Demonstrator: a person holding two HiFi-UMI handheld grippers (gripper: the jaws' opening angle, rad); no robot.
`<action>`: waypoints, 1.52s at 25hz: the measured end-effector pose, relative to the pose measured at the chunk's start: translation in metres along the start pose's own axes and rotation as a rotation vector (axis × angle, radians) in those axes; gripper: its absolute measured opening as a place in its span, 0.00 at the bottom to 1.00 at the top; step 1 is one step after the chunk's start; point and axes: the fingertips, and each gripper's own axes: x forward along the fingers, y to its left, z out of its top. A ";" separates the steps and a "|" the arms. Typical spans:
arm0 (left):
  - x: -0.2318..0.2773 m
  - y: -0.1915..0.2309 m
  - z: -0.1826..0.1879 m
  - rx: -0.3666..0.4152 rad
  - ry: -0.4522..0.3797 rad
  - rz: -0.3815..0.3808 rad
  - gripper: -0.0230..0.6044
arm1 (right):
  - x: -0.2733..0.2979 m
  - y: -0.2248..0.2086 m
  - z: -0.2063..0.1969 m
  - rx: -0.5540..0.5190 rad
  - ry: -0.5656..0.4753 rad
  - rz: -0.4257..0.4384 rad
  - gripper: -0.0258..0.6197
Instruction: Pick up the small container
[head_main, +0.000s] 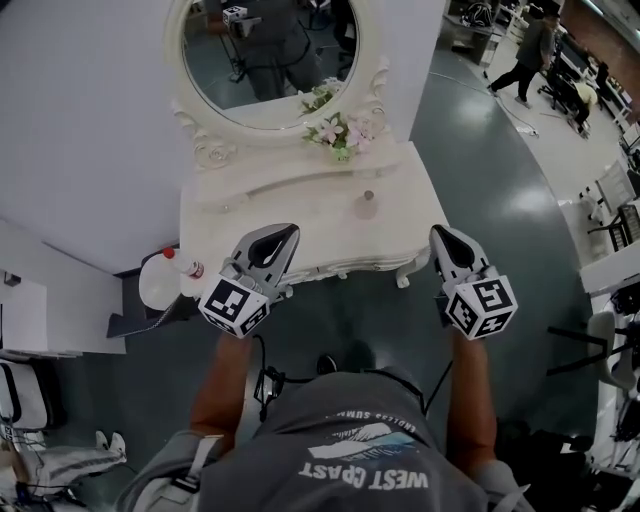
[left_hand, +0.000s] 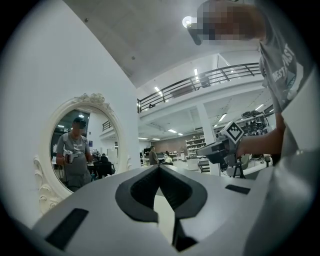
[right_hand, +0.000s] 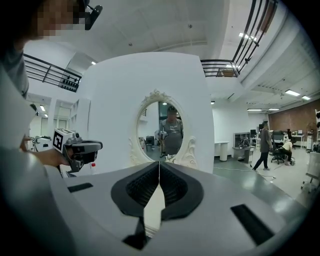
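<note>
The small container (head_main: 367, 205), a pale jar with a knob lid, stands on the white dressing table (head_main: 250, 215), right of its middle and below the flowers. My left gripper (head_main: 289, 232) is over the table's front edge, left of the jar and apart from it. Its jaws meet at the tip (left_hand: 160, 167) with nothing between them. My right gripper (head_main: 438, 233) is off the table's front right corner, also shut and empty (right_hand: 159, 164). Neither gripper view shows the jar.
An oval mirror (head_main: 270, 50) in an ornate white frame rises behind the table, with pink flowers (head_main: 337, 127) at its base. A white bottle with a red cap (head_main: 165, 277) stands left of the table. A white wall is at the left; people are far off on the grey floor (head_main: 527, 55).
</note>
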 end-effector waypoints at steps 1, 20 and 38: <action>-0.002 0.005 -0.001 -0.002 -0.003 0.002 0.06 | 0.006 0.002 0.000 -0.003 0.003 0.001 0.08; -0.025 0.064 -0.022 -0.023 0.044 0.193 0.06 | 0.120 -0.003 -0.034 -0.016 0.078 0.165 0.08; -0.034 0.076 -0.079 -0.106 0.197 0.312 0.06 | 0.218 -0.044 -0.114 -0.005 0.187 0.245 0.10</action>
